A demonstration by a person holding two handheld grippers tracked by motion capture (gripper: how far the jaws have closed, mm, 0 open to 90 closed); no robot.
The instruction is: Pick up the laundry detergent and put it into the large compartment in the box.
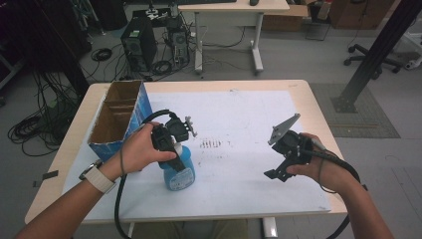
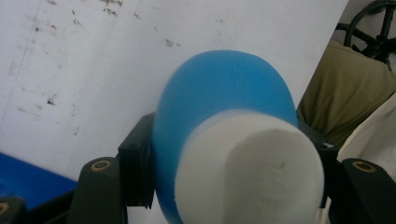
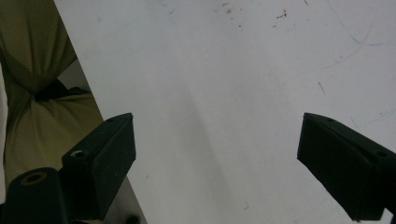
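A blue plastic bottle (image 1: 180, 172) with a white cap (image 2: 252, 168) stands upright on the white board (image 1: 239, 114), left of centre. My left gripper (image 1: 174, 154) comes down on it from above and is shut on its upper part. In the left gripper view the black pads (image 2: 137, 172) press on both sides of the blue body (image 2: 219, 93). My right gripper (image 1: 278, 172) hovers over the right side of the board with its jaws wide apart. In the right gripper view nothing lies between the jaws of my right gripper (image 3: 217, 154) but bare board (image 3: 233, 70).
An open cardboard box (image 1: 119, 117) with blue sides and inner dividers stands at the table's left, close behind my left hand. The wooden table (image 1: 318, 114) rims the board. On the floor beyond are a computer tower (image 1: 139, 45), cables and a desk.
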